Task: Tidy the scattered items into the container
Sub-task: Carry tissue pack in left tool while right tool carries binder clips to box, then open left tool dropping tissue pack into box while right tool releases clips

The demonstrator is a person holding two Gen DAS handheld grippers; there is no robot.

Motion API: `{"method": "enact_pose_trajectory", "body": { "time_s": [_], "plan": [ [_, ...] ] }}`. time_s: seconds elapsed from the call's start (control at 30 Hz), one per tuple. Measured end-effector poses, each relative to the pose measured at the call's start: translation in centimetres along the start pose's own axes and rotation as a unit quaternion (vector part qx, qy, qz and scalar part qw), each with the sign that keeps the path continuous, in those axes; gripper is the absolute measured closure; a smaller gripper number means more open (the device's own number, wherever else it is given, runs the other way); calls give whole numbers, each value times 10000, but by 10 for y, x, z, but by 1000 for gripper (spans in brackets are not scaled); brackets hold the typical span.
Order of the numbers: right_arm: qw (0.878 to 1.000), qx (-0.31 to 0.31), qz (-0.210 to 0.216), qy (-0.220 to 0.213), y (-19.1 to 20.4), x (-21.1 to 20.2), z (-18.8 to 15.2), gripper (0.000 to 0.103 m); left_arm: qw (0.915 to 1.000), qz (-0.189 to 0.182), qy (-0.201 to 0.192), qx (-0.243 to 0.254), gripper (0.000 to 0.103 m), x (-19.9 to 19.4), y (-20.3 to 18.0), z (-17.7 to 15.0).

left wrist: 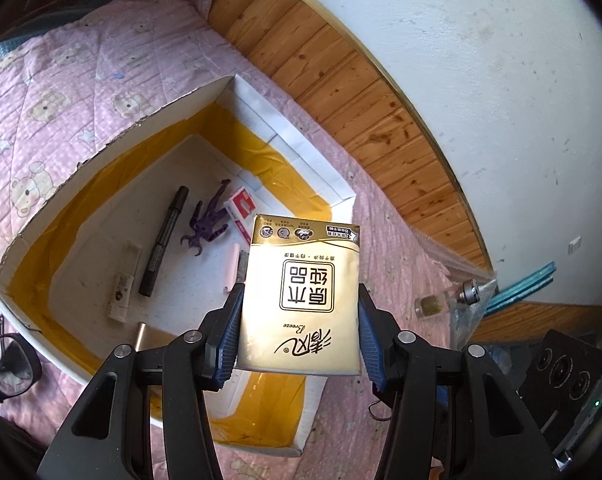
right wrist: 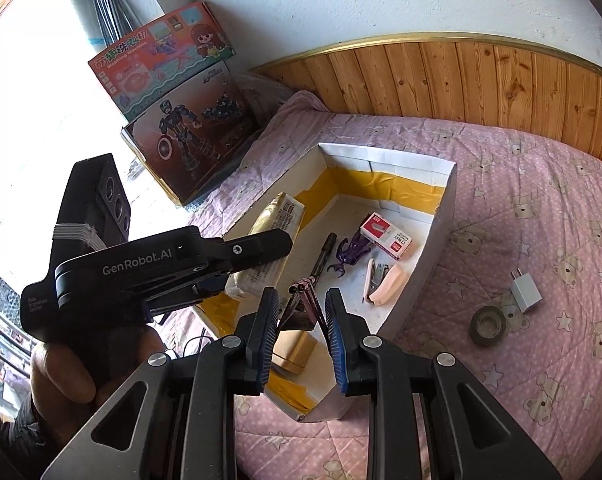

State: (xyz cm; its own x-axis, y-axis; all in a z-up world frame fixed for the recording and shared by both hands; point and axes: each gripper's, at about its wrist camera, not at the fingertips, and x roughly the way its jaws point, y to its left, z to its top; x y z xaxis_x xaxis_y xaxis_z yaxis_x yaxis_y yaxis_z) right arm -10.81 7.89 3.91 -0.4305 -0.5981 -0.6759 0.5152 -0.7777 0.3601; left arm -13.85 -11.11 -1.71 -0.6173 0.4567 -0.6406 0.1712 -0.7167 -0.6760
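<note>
Two pads (left wrist: 229, 328) pinching tissue pack (left wrist: 303, 300), above box (left wrist: 341, 192)

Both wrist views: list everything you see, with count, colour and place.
cardboard box: 1, white and yellow, on pink quilt
tissue pack: 1, gold, over box
marker: 1, black, in box
toy figure: 1, purple, in box
staple box: 1, red-white, in box
stapler: 1, pink, in box
tape roll: 1, grey, on quilt
charger plug: 1, white, on quilt
glasses: 1, black, beside box
toy cartons: 2, colourful, by window
left gripper: 1, black, fingers holding tissue pack
right gripper: 1, black, fingers holding pink item
</note>
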Motion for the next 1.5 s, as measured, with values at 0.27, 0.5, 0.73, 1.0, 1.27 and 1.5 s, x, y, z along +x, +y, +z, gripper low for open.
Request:
{"method": "enact_pose_trajectory", "body": {
  "time_s": [0.27,0.5,0.73,1.0,1.27,1.5],
  "plan": [
    [9998,-94,36,176,1,19,1,77,9988,54,242,-428,50,14,16,8],
    [9993,-147,63,331,0,33,1,77,9967,81,441,-678,50,28,24,11],
    [9985,-198,66,496,-3,49,0,77,9938,219,578,-919,49,41,33,17],
    [9978,-225,-3,617,-10,63,-2,76,9919,386,661,-1017,48,51,42,19],
    [9976,-143,-20,680,-14,69,-3,76,9900,491,728,-1100,45,57,50,19],
    [9975,-59,-1,705,-15,70,-4,76,9910,465,689,-1045,42,55,48,22]
  ]
}}
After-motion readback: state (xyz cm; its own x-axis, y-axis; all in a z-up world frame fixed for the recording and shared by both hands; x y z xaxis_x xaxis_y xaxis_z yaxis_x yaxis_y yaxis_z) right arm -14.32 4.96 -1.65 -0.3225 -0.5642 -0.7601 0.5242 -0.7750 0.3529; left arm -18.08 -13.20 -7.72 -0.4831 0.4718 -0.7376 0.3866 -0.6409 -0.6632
